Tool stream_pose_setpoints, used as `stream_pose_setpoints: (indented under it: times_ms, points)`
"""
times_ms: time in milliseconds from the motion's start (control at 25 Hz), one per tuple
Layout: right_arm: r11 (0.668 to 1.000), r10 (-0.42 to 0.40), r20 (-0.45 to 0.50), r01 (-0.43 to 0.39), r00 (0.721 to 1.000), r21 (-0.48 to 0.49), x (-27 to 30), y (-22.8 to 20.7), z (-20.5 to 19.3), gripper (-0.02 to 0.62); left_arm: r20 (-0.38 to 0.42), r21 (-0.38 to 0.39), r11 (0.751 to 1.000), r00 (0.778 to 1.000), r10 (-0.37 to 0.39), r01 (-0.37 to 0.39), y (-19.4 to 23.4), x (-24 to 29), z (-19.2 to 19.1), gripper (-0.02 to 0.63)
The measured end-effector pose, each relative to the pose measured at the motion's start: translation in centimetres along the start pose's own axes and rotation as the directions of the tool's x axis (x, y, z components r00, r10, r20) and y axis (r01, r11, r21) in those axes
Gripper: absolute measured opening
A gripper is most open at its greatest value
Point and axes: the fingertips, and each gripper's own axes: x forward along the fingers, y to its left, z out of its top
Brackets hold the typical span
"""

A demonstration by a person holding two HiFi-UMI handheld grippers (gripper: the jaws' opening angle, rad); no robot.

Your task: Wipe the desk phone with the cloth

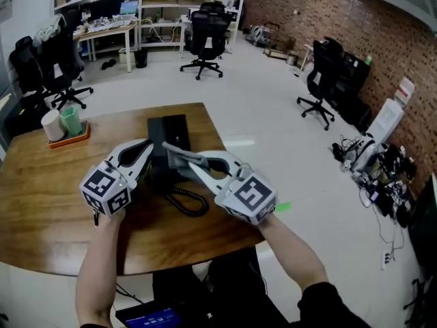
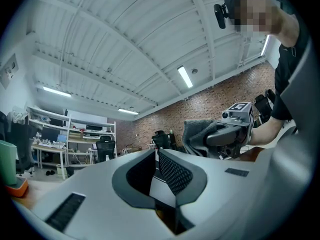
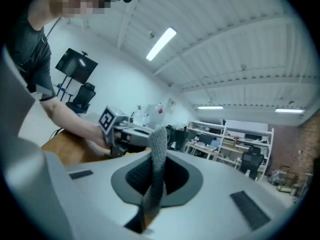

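Head view looks down on the table; gripper views face each other

Wooden table, rounded near edge. Black desk phone at far edge, coiled cord trailing toward centre. Orange tray at far left corner.

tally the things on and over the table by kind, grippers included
desk phone: 1
cloth: 1
cups: 2 (white cup, green cup)
tray: 1
grippers: 2 (left gripper, right gripper)
total: 7
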Motion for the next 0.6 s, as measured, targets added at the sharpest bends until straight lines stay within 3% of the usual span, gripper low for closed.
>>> stream_pose_setpoints:
  times_ms: [160, 360, 600]
  points:
    - [0.997, -0.071, 0.057, 0.070, 0.996, 0.010, -0.3, -0.6, -0.1, 0.025, 0.000, 0.000, 1.000, 1.000, 0.001, -0.001, 0.0, 0.1, -0.6, 0.009]
    - [0.998, -0.053, 0.099, 0.055, 0.994, -0.025, -1.0, 0.8, 1.7, 0.025, -0.002, -0.001, 1.000, 1.000, 0.004, -0.004, 0.0, -0.1, 0.5, 0.008]
    - [0.996, -0.055, 0.067, 0.059, 0.996, -0.060, -1.1, 1.0, 1.1, 0.025, 0.008, 0.021, 1.000, 1.000, -0.005, 0.005, 0.3, 0.4, 1.0, 0.009]
